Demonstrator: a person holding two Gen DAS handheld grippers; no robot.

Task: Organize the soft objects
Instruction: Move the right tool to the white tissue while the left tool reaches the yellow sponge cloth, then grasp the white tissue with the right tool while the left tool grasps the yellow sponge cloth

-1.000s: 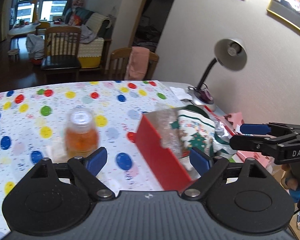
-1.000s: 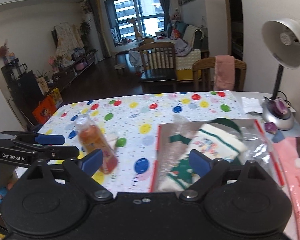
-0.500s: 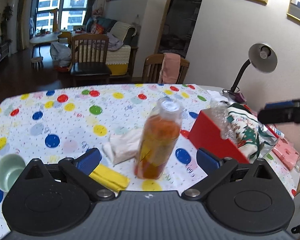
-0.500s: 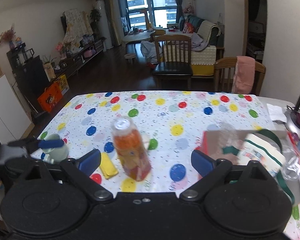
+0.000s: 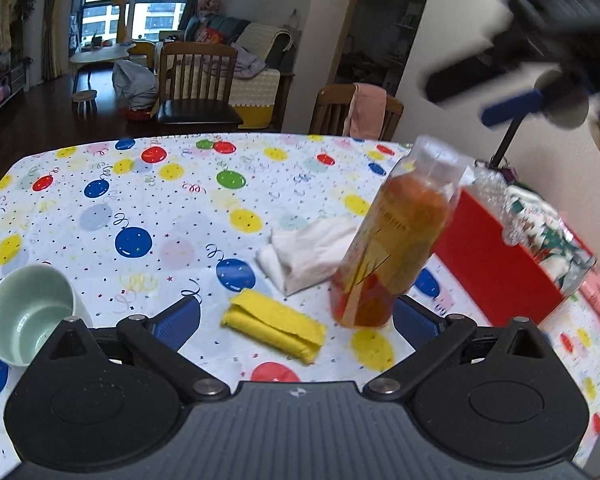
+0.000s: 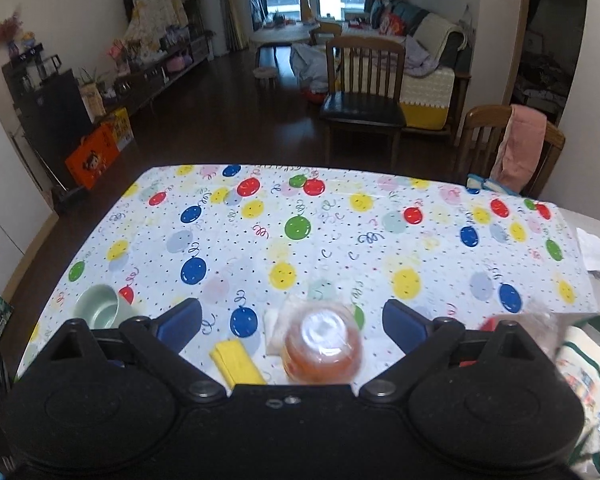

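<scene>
Two wide-open grippers over a balloon-print tablecloth (image 5: 100,216)

The left gripper (image 5: 296,318) and right gripper (image 6: 292,322) each hold blue fingers spread apart, gripping nothing. On the table: one folded yellow cloth (image 5: 274,326) lying between the left gripper's fingers, one crumpled white cloth (image 5: 308,252) just behind it, one orange plastic bottle (image 5: 396,240) with an unreadable label, one pale green cup (image 5: 24,316), one red box (image 5: 496,260) holding bagged fabric.
</scene>
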